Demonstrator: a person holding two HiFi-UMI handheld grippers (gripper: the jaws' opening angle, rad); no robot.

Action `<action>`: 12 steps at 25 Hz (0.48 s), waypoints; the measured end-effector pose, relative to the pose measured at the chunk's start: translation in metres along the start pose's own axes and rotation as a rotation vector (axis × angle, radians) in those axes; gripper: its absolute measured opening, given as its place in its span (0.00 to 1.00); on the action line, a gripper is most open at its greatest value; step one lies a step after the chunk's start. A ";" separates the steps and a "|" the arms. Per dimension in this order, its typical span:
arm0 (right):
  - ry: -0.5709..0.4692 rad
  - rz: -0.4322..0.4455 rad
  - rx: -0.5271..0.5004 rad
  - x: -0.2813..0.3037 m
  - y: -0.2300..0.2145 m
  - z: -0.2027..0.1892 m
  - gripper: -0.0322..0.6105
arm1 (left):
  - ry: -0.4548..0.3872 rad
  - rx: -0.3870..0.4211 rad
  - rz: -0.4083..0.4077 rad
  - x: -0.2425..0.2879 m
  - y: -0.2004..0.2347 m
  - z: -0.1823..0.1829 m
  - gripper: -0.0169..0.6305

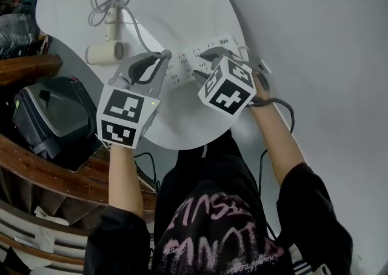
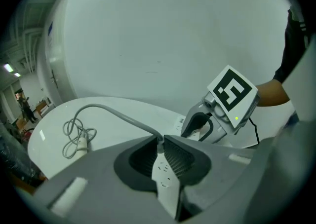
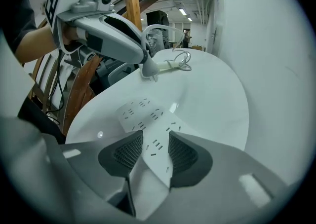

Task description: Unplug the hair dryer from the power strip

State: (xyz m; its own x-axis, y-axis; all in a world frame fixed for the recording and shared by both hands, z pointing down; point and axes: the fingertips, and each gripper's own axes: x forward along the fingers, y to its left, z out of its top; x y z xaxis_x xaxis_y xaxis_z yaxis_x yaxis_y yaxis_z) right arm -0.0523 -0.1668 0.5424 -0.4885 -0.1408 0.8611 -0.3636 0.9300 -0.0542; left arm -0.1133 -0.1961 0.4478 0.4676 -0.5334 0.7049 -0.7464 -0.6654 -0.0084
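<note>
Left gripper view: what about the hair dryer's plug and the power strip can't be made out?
Pale grey plug: prongs hidden inside the left gripper in its view; too small elsewhere.
White plastic power strip: the plug's socket, covered by grippers in head view.
Right gripper: whether its pads press the strip, unclear in its view.

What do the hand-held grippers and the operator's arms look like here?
Both the left hand-held gripper and right hand-held gripper are grey, with two tapering jaws lined by dark ribbed pads. Each carries a white cube of black square markers with a green light. Sleeves are black and short.
</note>
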 end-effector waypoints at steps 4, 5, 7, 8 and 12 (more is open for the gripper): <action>-0.040 -0.017 -0.002 -0.008 0.008 0.001 0.30 | -0.024 -0.010 0.029 -0.011 0.002 -0.001 0.10; -0.065 -0.022 0.010 -0.011 0.010 0.003 0.29 | -0.032 -0.020 0.037 -0.014 0.002 -0.002 0.10; -0.120 -0.037 0.049 -0.018 0.013 0.007 0.28 | -0.050 -0.047 0.045 -0.019 0.000 -0.001 0.10; -0.141 -0.049 0.065 -0.022 0.014 0.008 0.27 | -0.058 -0.058 0.046 -0.022 -0.001 -0.001 0.10; -0.202 -0.093 0.121 -0.035 0.017 0.007 0.24 | -0.095 -0.085 0.050 -0.031 -0.005 0.001 0.10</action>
State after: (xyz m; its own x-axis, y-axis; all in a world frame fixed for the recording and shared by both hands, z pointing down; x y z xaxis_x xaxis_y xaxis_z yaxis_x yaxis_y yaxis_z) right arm -0.0468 -0.1489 0.5074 -0.5925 -0.3000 0.7477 -0.5009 0.8641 -0.0502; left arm -0.1236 -0.1773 0.4250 0.4687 -0.6146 0.6345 -0.8054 -0.5923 0.0213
